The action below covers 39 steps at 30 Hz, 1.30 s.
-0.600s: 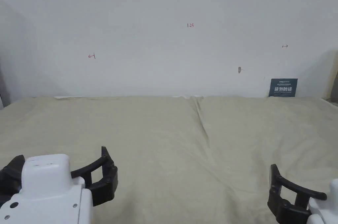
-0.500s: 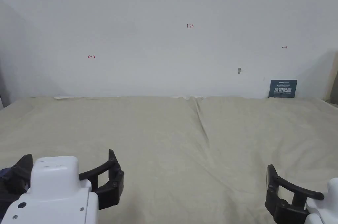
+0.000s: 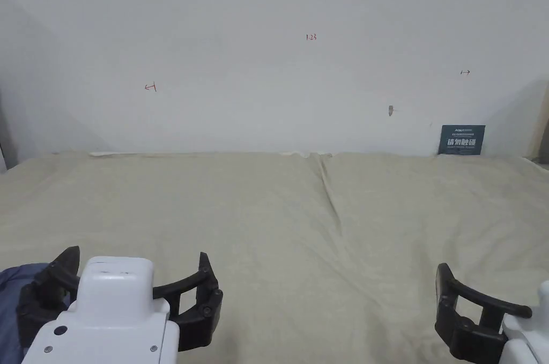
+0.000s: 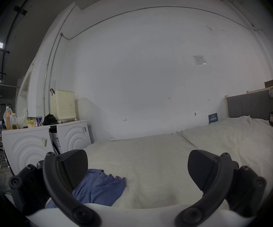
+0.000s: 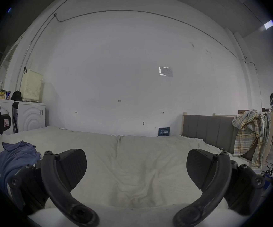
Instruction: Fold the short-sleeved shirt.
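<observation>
Shirt: a blue short-sleeved shirt [image 4: 99,186] lies crumpled in a heap at the near left edge of the bed [image 3: 279,209], just beside the left hand-held gripper; not spread, not folded; collar and sleeves cannot be told apart in the bunch.
Left hand-held gripper [image 4: 137,170]: jaws spread wide, holding nothing; it hovers low over the bed with the shirt at its left jaw; risk, as I judge it, is pinching several layers at once, since the heap hides its edges; the shirt would then lift as a lump and not open out.
Bed cover: pale, loose, creased down the middle; a low pinch could catch the cover with the shirt and drag it.
Bed edge: the shirt sits close to the near left edge; a sideways tug could slide it off.
Right hand-held gripper [image 5: 136,170]: jaws wide apart, empty, well apart from the shirt; a long reach across may leave the left one pulling alone, twisting the cloth.
</observation>
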Motion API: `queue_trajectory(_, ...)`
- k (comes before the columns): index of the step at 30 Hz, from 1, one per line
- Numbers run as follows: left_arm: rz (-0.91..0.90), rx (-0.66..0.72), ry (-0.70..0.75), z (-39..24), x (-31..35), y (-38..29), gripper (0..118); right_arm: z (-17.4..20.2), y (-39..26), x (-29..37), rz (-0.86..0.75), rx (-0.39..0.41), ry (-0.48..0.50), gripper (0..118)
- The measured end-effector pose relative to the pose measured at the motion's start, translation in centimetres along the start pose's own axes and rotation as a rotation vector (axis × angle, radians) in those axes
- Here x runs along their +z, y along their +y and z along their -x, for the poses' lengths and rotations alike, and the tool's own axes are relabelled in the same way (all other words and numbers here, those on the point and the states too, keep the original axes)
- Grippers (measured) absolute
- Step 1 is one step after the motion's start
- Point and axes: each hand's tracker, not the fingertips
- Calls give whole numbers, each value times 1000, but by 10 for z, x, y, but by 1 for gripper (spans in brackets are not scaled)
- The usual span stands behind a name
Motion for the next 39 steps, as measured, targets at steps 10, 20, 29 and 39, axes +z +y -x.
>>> queue_trajectory(10,74,64,-18,1,-5,-1,118,8,2,2,-19,68,4,118)
queue_trajectory(20,61,56,-18,1,-5,0,118,11,3,0,-11,52,17,118)
queue_trajectory(29,73,54,-58,-3,-1,3,60,20,-5,-8,93,94,50,0)
queue_trajectory(39,87,90,-42,-16,-17,-8,0,11,-4,-10,80,29,50,0)
